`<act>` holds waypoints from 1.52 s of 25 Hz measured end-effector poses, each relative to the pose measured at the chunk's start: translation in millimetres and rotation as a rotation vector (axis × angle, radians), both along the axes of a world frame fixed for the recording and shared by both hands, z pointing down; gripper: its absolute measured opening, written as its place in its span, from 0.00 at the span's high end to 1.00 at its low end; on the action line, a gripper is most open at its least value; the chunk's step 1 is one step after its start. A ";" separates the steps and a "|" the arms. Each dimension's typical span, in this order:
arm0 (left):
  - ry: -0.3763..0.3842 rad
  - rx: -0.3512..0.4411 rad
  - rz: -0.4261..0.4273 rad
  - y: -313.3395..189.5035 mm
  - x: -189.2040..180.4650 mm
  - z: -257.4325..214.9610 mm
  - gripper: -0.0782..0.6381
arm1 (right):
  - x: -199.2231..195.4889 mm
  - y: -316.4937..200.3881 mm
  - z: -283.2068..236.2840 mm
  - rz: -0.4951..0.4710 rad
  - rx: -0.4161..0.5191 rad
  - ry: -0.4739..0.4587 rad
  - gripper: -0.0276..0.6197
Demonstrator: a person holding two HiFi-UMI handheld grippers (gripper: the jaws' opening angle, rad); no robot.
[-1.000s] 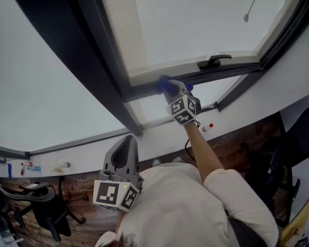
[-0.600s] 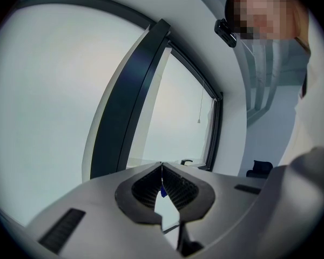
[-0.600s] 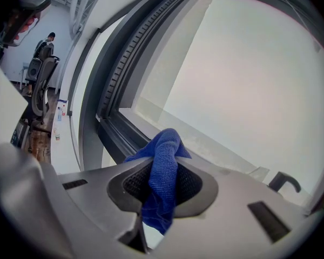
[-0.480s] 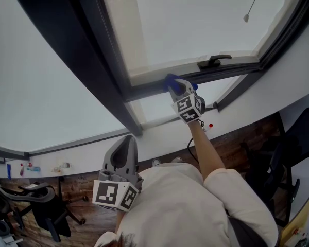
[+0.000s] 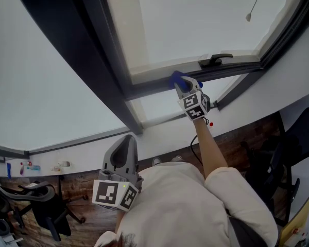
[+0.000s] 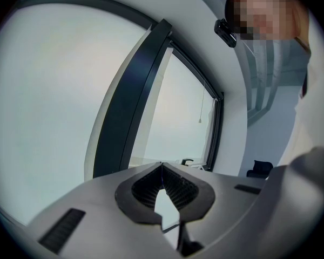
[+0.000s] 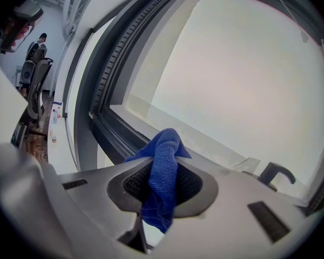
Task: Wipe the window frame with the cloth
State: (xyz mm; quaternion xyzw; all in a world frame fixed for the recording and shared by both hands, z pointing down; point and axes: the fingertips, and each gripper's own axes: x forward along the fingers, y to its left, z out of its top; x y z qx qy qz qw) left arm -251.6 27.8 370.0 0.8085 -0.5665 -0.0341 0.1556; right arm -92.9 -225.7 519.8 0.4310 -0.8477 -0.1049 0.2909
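A blue cloth (image 5: 177,78) (image 7: 163,169) is pinched in my right gripper (image 5: 181,84) (image 7: 164,154), which is shut on it. The cloth's tip presses on the dark lower rail of the window frame (image 5: 144,89) (image 7: 114,132), left of the black window handle (image 5: 215,60) (image 7: 274,174). My left gripper (image 5: 125,156) (image 6: 162,171) hangs low by the person's chest, far from the window, shut with nothing between its jaws.
A dark vertical post (image 5: 87,55) divides the panes. A blind cord with a small weight (image 5: 248,17) hangs at the upper right. A white sill (image 5: 159,133) runs below the frame. Office chairs (image 5: 38,199) stand on the wood floor at the lower left.
My right gripper has slid the cloth rightward along the lower rail, closer to the black handle. The left gripper has stayed where it was.
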 end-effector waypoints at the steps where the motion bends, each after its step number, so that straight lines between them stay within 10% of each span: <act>1: 0.001 0.000 0.000 -0.2 -0.1 0.0 0.88 | 2.2 -0.8 0.2 0.004 -0.002 -0.001 0.84; 38: -0.015 -0.003 -0.008 -8.1 2.1 -5.0 0.88 | 125.3 -32.3 -1.7 0.215 -0.049 -0.080 0.84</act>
